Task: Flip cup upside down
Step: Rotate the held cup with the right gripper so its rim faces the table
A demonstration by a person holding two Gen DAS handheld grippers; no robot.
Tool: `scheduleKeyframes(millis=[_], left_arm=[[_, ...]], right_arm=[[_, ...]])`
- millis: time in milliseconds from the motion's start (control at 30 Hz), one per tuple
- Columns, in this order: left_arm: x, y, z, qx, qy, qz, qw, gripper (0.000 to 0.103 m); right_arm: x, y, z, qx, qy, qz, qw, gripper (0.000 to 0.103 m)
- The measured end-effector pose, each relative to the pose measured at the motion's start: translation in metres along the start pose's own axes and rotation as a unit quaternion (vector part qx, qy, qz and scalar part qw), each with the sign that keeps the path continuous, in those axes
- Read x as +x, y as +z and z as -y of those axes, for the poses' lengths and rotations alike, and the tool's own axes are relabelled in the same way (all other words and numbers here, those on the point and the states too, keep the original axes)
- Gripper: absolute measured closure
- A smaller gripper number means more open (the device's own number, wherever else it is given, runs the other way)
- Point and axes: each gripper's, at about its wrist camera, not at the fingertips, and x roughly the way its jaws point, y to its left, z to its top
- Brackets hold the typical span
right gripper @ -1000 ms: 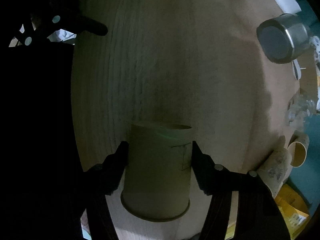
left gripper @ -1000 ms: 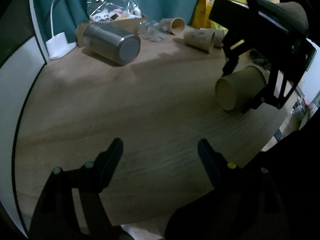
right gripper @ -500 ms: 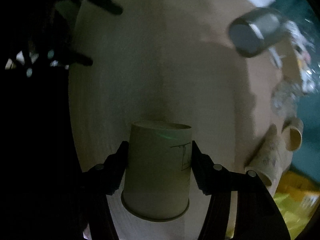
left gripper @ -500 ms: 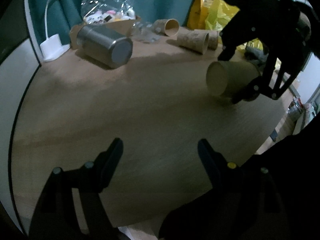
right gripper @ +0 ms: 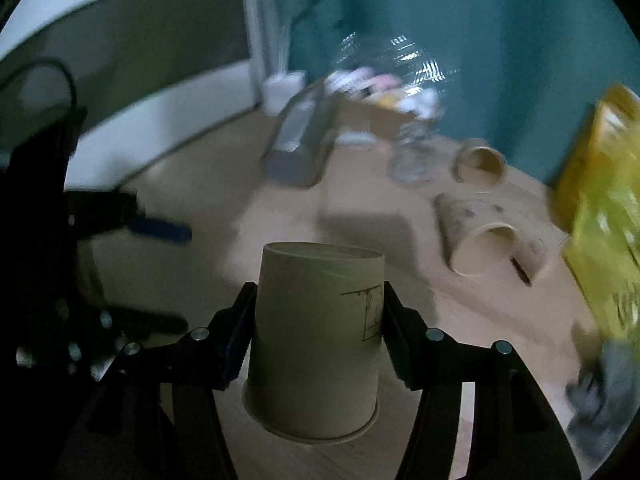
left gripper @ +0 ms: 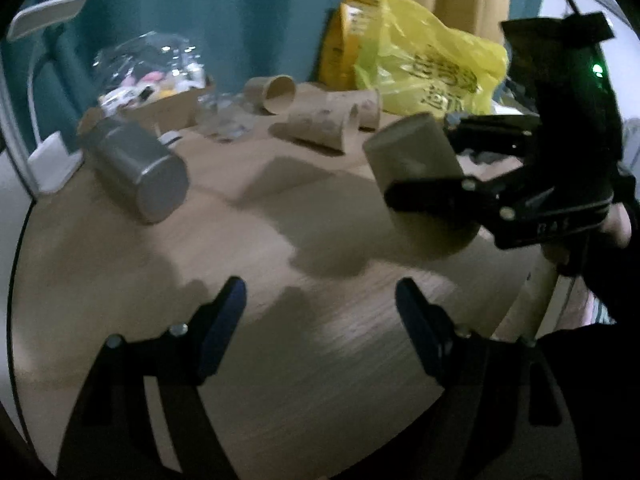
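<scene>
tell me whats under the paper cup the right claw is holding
Under the paper cup, gripped tilted by the right claw, only bare wooden table and the cup's shadow show. Its mouth faces down and away, so its inside is hidden.

Plain tan paper cup [right gripper: 316, 344], thin pen sketch on one side. Pinched at mid-wall, tilted, closed base uppermost, rolled rim lowermost, near the bench's [left gripper: 248, 240] right edge.

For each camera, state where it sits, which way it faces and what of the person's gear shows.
Left wrist: on the open left gripper, facing across the table at the right gripper clamping the paper cup; a hand shows.
Right wrist: on the right gripper, facing the teal curtain; cup between its fingers, left gripper at left.
Shared: cup, steel tumbler, yellow bag.
</scene>
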Motion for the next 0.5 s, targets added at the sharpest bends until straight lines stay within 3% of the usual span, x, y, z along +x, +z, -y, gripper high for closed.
scheduleKeyframes(millis=[200,500], left_arm=[[0.008,-0.004,0.004,0.002,-0.012,-0.012,0.9999,0.025],[0.001,-0.01,0.002,-0.031,0.016,0.012,0.9993,0.025]], right_arm=[[-0.021,-0.033,0.003,0.064,-0.086,0.094,0.99,0.041],[-0.019,-0.067,-0.006,0.056,-0.165,0.153,0.973,0.041]])
